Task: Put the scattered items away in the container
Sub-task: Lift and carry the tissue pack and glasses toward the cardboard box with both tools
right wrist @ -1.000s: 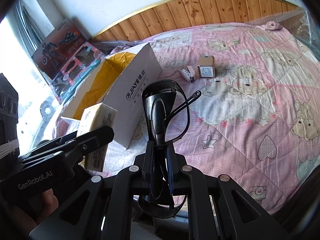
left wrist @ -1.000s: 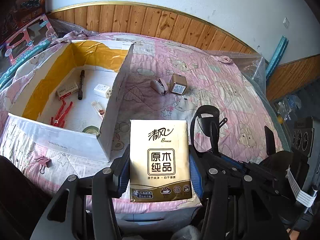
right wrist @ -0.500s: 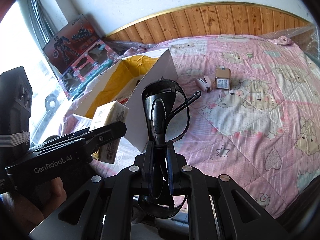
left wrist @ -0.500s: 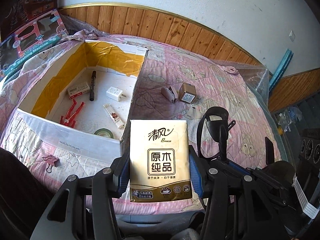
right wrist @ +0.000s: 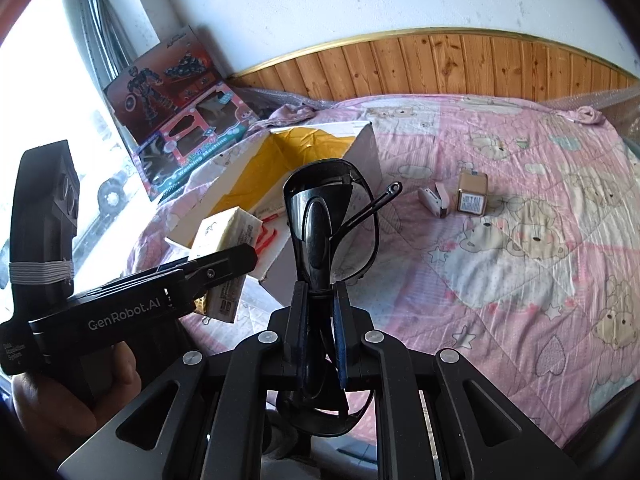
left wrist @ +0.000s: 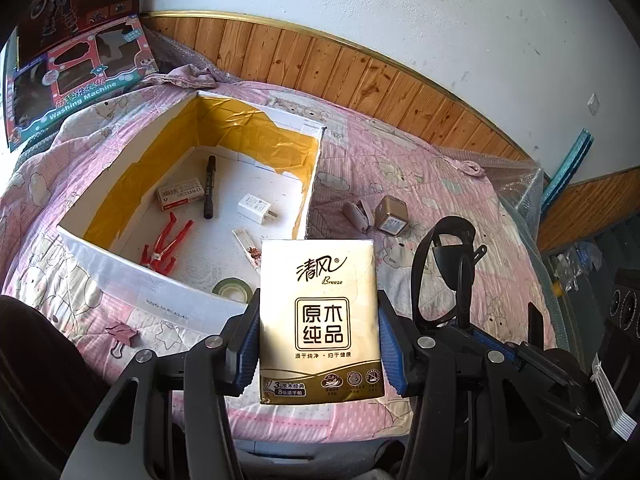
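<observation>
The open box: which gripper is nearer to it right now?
Left. The left gripper, shut on the tissue pack, hovers at the open box's near corner. The right gripper, shut on the sunglasses, sits further to its right.

The box (left wrist: 192,284) sits on the bed (left wrist: 440,184), toward its left side. Inside lie a marker (left wrist: 209,187), a small carton (left wrist: 180,199) to its left, a charger (left wrist: 253,209) to its right, clips (left wrist: 164,245) nearer the front wall, and a tape roll (left wrist: 231,290) in the front corner. Right of the box, on the bed, a stapler (left wrist: 357,216) lies just beside a tin (left wrist: 393,216). A binder clip (left wrist: 120,336) lies in front of the box. Toy boxes (left wrist: 76,84) stand behind, at the left.
</observation>
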Demonstrator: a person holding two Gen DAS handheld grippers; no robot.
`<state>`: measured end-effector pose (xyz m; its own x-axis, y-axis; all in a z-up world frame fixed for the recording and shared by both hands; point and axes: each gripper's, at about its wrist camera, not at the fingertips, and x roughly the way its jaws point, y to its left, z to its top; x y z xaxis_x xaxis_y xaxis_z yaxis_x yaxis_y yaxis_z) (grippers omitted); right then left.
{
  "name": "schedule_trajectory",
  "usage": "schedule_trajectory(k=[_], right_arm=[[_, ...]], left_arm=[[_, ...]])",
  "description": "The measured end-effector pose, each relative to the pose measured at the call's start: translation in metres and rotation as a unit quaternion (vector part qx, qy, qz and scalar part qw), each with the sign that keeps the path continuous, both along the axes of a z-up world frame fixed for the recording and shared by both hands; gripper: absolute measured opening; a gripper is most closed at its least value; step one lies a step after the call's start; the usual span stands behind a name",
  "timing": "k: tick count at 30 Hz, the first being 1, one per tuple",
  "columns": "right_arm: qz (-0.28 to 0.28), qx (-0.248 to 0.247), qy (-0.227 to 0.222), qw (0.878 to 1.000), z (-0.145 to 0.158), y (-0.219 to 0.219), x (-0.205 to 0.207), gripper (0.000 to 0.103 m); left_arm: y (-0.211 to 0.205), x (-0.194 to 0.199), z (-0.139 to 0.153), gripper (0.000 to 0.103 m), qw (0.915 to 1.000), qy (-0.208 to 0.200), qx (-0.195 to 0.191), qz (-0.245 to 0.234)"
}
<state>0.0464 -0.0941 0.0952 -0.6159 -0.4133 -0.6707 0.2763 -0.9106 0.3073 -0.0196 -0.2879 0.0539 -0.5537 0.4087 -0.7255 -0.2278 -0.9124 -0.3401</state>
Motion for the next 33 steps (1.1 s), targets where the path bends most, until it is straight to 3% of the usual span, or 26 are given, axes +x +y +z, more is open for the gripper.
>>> schedule_trajectory(k=[33], right_arm=[[0.054,0.008,0.034,0.998,0.034,-0.06,-0.032,0.012]], left_arm=[[-0.058,-0.028,0.013,0.052,0.9984,0.007,0.028,0.048]])
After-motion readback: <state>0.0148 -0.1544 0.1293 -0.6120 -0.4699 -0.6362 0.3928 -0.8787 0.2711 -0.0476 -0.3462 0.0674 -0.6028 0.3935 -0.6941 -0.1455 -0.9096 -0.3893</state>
